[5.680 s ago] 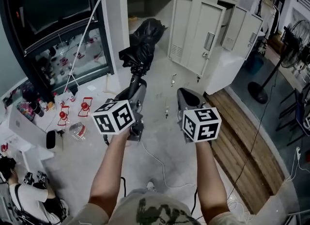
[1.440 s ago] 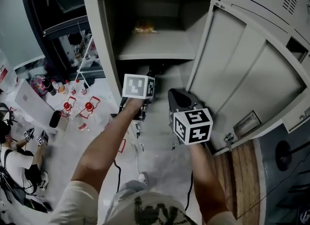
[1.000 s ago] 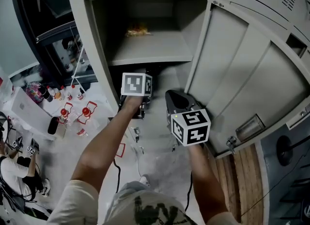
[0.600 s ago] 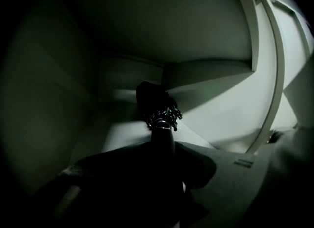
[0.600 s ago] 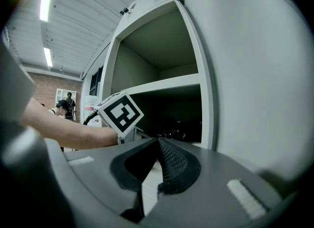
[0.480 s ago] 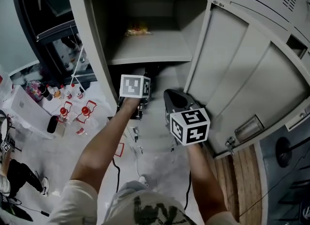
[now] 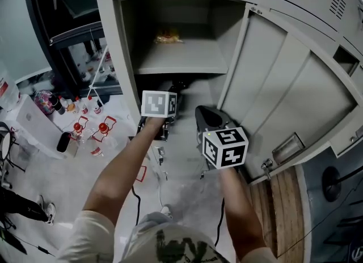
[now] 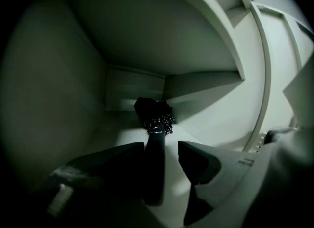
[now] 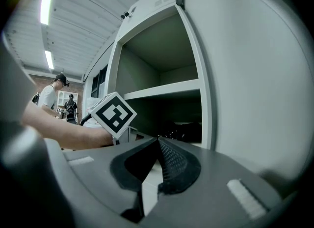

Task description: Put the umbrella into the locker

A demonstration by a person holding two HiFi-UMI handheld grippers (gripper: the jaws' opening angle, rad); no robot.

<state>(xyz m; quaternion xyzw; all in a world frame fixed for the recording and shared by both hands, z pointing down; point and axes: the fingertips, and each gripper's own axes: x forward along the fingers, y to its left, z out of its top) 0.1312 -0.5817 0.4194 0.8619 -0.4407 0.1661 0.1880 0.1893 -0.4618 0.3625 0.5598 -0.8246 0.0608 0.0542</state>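
Observation:
The black folded umbrella (image 8: 153, 115) lies on the floor of the grey locker's (image 7: 122, 58) lower compartment, canopy toward the back corner. Its dark handle (image 8: 154, 170) points out between the jaws of my left gripper (image 8: 161, 146). These jaws have just been opening. They stand open, with a clear gap on the right side of the handle. In the head view only the left gripper's marker cube (image 7: 159, 103) shows at the locker's mouth, with a dark bit of umbrella (image 7: 177, 86) beyond it. My right gripper (image 9: 158, 138) hangs shut and empty just outside, by the open door (image 7: 272, 86).
A shelf (image 7: 181, 62) splits the locker, and a small yellowish item (image 7: 168, 37) rests on it. Red-capped bottles (image 7: 85, 128) and clutter stand on the floor at left. A cable (image 7: 161, 168) runs below my arms. Wooden flooring (image 7: 286, 199) lies at right. Two people (image 9: 51, 97) stand far off.
Several seconds ago my left gripper carried the umbrella toward the locker from across the floor; now it lies inside the lower compartment. Over the last second both arms hold nearly the same place.

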